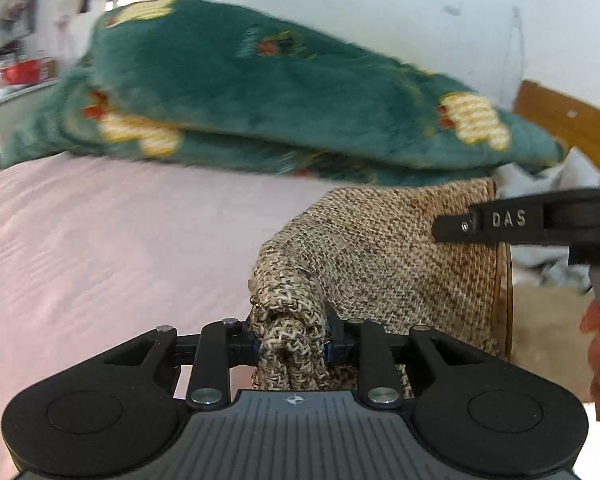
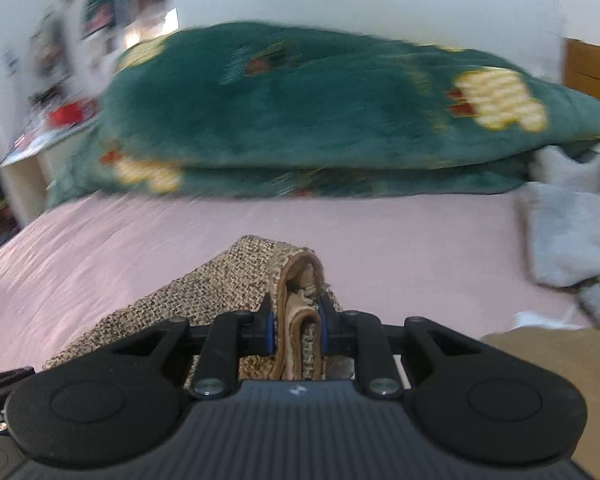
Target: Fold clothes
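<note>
A beige-brown knitted sweater (image 1: 384, 248) is held up above the pink bed sheet (image 1: 120, 240). My left gripper (image 1: 292, 344) is shut on a bunched knit edge of it. My right gripper (image 2: 298, 332) is shut on a folded edge of the same sweater (image 2: 228, 280), where its tan inner lining shows. The right gripper's black finger (image 1: 500, 222) also shows in the left wrist view, at the sweater's right side. The sweater hangs stretched between the two grippers.
A folded green blanket (image 2: 320, 112) with yellow patches lies across the far side of the bed. Grey clothes (image 2: 568, 232) lie at the right, and a tan cloth (image 2: 560, 360) at the near right. A wooden headboard (image 1: 560, 124) stands at the right. A cluttered shelf (image 1: 20, 76) is far left.
</note>
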Motion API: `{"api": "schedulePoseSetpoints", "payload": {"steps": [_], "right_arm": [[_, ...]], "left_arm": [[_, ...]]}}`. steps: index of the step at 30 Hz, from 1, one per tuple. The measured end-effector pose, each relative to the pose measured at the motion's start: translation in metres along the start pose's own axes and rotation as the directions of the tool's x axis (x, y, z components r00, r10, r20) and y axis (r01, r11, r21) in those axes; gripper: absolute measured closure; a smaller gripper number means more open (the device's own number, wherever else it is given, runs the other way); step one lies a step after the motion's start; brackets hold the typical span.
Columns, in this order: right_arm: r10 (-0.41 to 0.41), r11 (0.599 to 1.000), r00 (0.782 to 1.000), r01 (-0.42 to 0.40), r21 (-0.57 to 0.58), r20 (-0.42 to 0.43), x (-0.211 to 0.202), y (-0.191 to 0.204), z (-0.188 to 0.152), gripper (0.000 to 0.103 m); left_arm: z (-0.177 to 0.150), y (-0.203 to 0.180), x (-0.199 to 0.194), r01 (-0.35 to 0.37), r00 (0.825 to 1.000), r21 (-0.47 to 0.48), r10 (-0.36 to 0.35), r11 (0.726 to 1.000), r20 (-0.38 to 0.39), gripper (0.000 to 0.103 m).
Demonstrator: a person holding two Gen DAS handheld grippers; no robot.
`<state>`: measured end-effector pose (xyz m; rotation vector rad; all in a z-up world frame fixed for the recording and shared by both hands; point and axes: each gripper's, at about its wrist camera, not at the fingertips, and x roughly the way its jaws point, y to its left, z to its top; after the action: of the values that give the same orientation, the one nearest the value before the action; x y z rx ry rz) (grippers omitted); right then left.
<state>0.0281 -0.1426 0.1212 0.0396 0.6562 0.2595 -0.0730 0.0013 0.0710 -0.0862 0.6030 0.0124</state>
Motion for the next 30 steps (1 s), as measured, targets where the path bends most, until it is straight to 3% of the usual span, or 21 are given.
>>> {"api": "schedulePoseSetpoints", "payload": {"steps": [2,4,6,7,10,12,15,18,21,26,30], "right_arm": [[0.039,0.999,0.998,-0.040,-0.013,-0.047,0.008,0.029,-0.019,0.082],[0.055,0.998,0.993,-0.057,-0.024,-0.100,0.025,0.052,-0.039,0.079],[0.060,0.997,0.987,-0.065,-0.030,-0.146,0.042,0.068,-0.057,0.063],[0.031,0.998,0.989,-0.038,-0.042,-0.143,0.044,0.072,-0.062,0.059],[-0.060,0.996,0.991,0.052,-0.073,-0.117,0.042,0.077,-0.071,0.043],[-0.098,0.994,0.992,0.095,-0.049,-0.080,0.020,0.072,-0.071,0.031],[-0.088,0.996,0.996,0.088,0.012,-0.017,-0.016,0.055,-0.074,0.021],[-0.073,0.996,0.997,0.074,0.043,-0.026,-0.039,0.044,-0.084,0.015],[-0.082,0.996,0.995,0.084,0.040,-0.065,-0.035,0.044,-0.097,0.014],[-0.082,0.993,0.989,0.091,0.074,-0.123,-0.021,0.042,-0.108,0.014],[-0.077,0.993,0.990,0.088,0.085,-0.119,-0.022,0.038,-0.110,0.014]], "left_arm": [[-0.020,0.023,-0.005,-0.057,0.997,0.011,0.057,0.998,-0.055,0.065],[-0.035,0.044,0.001,-0.110,0.983,0.042,0.115,0.993,-0.142,0.057],[-0.046,0.063,0.006,-0.145,0.966,0.079,0.159,0.986,-0.202,0.044],[-0.046,0.070,0.000,-0.158,0.969,0.089,0.172,0.983,-0.176,0.039],[-0.037,0.081,-0.026,-0.188,0.977,0.143,0.200,0.972,-0.071,0.037],[-0.027,0.082,-0.048,-0.138,0.990,0.176,0.142,0.975,-0.015,0.036],[-0.019,0.080,-0.075,0.036,0.998,0.206,-0.045,0.978,0.038,0.035],[-0.030,0.057,-0.089,0.120,0.988,0.344,-0.147,0.931,0.055,0.022],[-0.047,0.042,-0.079,0.159,0.985,0.385,-0.170,0.909,-0.005,0.021],[-0.056,0.032,-0.053,0.207,0.978,0.366,-0.192,0.907,-0.078,0.021],[-0.070,0.019,-0.029,0.215,0.975,0.364,-0.176,0.906,-0.138,0.020]]}}
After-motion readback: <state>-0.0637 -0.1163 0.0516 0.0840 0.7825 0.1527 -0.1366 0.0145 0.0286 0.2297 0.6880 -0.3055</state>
